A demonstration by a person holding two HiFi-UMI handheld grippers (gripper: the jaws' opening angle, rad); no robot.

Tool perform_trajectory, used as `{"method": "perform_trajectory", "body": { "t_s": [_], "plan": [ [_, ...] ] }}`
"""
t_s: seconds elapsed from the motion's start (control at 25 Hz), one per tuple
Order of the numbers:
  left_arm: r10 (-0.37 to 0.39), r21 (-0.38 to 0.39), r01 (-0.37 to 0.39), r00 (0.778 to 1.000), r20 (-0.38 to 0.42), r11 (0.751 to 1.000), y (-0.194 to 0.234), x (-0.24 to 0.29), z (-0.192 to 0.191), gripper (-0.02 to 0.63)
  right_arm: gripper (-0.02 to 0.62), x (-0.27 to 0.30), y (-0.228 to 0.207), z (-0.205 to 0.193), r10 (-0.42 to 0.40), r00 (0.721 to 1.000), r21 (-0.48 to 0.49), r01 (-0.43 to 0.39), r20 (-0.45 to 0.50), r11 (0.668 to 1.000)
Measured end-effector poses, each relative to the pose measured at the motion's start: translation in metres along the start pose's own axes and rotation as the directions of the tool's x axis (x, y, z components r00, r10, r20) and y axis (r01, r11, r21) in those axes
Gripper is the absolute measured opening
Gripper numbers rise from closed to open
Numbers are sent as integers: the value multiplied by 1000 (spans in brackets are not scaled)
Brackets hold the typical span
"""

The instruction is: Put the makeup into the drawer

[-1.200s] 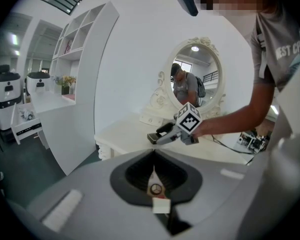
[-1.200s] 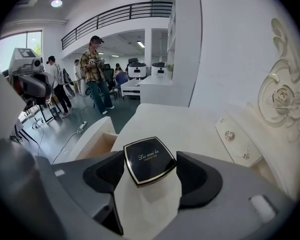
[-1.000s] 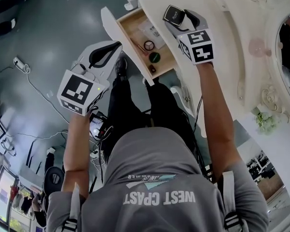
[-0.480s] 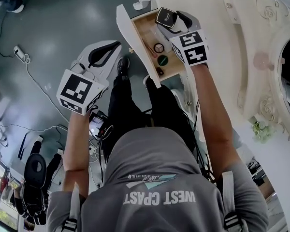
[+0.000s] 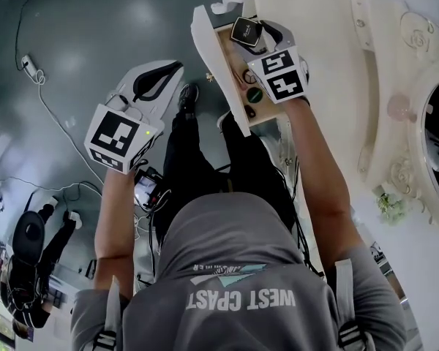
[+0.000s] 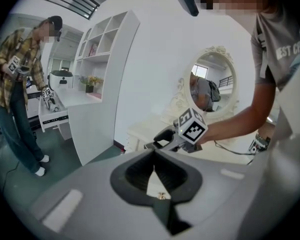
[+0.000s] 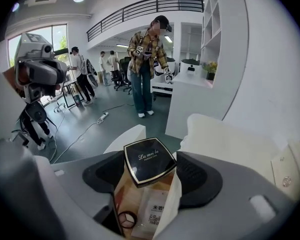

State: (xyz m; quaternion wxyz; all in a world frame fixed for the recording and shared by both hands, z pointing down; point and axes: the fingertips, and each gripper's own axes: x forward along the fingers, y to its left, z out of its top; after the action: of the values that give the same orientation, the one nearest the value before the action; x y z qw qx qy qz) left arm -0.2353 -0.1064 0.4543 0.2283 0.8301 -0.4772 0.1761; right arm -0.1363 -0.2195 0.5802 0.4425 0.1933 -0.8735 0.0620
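Right claw (image 5: 250,34) clamping black square powder compact (image 7: 150,160), glossy lid, gold edging, white script. Compact hovering over open wooden drawer (image 5: 218,68), top centre of frame. Left claw (image 6: 154,159) hanging mid-left, jaws pressing together, empty.

Right hand-held gripper (image 5: 244,33) reaches forward, jaws clamped; left hand-held gripper (image 5: 177,69) seemingly closed.
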Motion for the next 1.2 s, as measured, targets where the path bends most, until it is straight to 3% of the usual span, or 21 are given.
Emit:
{"method": "perform_trajectory", "body": {
  "t_s": [0.48, 0.76, 1.2],
  "plan": [
    [17, -36, -17, 1000, -3, 999, 20, 2, -13, 3, 334, 35, 24, -47, -26, 984, 24, 31, -176, 999],
    [21, -49, -21, 1000, 2, 999, 24, 2, -19, 3, 336, 42, 25, -67, -87, 944, 33, 103, -318, 994],
    [44, -75, -43, 999, 14, 996, 33, -10, -33, 3, 337, 52, 25, -72, -117, 913, 36, 142, -390, 989]
  ]
}}
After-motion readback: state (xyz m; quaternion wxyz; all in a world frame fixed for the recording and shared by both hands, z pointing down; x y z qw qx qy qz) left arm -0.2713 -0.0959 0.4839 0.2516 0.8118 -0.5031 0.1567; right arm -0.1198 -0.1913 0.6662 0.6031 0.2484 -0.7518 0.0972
